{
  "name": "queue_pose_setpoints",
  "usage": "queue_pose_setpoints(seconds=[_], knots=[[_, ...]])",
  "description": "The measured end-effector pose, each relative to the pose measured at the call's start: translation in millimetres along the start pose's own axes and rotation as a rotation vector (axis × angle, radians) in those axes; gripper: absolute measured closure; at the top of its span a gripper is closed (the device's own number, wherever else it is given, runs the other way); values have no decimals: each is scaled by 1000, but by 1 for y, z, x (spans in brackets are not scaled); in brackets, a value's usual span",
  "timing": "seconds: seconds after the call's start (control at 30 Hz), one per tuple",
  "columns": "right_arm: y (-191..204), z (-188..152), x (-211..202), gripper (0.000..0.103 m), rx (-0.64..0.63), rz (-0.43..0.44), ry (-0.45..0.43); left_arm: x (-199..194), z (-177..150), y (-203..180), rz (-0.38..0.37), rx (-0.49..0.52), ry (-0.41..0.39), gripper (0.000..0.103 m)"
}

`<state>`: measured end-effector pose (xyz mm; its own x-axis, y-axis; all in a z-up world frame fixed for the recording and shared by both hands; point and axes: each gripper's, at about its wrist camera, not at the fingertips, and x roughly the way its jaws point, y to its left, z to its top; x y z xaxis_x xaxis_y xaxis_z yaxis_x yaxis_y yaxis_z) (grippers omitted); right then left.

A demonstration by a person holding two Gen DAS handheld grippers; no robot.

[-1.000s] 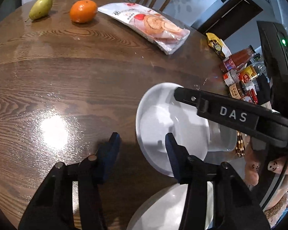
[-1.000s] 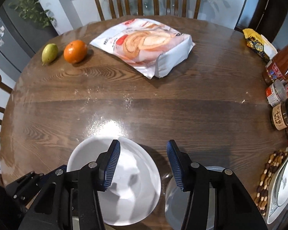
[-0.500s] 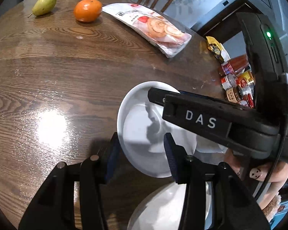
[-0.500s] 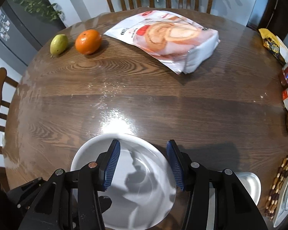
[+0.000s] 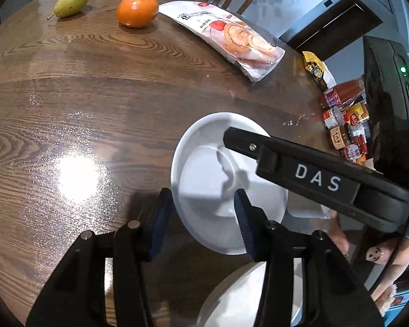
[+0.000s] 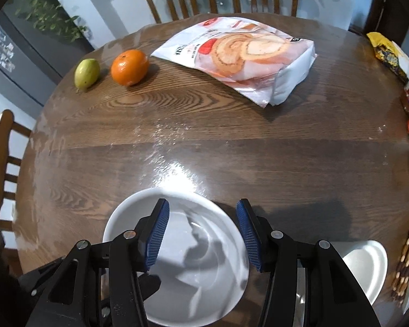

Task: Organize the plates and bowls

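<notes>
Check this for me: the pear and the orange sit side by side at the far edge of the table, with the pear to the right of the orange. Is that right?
Not quite. The pear and the orange do sit side by side at the far edge of the table, but the pear is to the left of the orange, not the right. The right wrist view shows it, and the left wrist view agrees.
</notes>
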<state>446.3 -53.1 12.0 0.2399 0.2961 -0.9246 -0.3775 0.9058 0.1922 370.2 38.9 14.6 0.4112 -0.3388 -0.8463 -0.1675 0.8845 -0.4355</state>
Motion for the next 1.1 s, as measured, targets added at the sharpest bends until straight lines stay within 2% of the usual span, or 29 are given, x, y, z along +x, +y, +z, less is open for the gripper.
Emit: queue_pose_setpoints(seconds=[0.3, 0.43, 0.57, 0.93, 1.1], knots=[[-3, -8, 3, 49, 2, -16, 19, 7, -3, -7, 9, 40, 30, 57], [5, -10, 4, 49, -27, -27, 12, 4, -3, -7, 35, 46, 14, 57], [6, -9, -2, 49, -21, -1, -9, -9, -4, -8, 38, 47, -15, 56], [20, -15, -56, 49, -43, 33, -145, -56, -19, -28, 32, 119, -141, 54], [20, -25, -81, 49, -34, 61, -211, -67, -31, -39, 14, 154, -159, 53]])
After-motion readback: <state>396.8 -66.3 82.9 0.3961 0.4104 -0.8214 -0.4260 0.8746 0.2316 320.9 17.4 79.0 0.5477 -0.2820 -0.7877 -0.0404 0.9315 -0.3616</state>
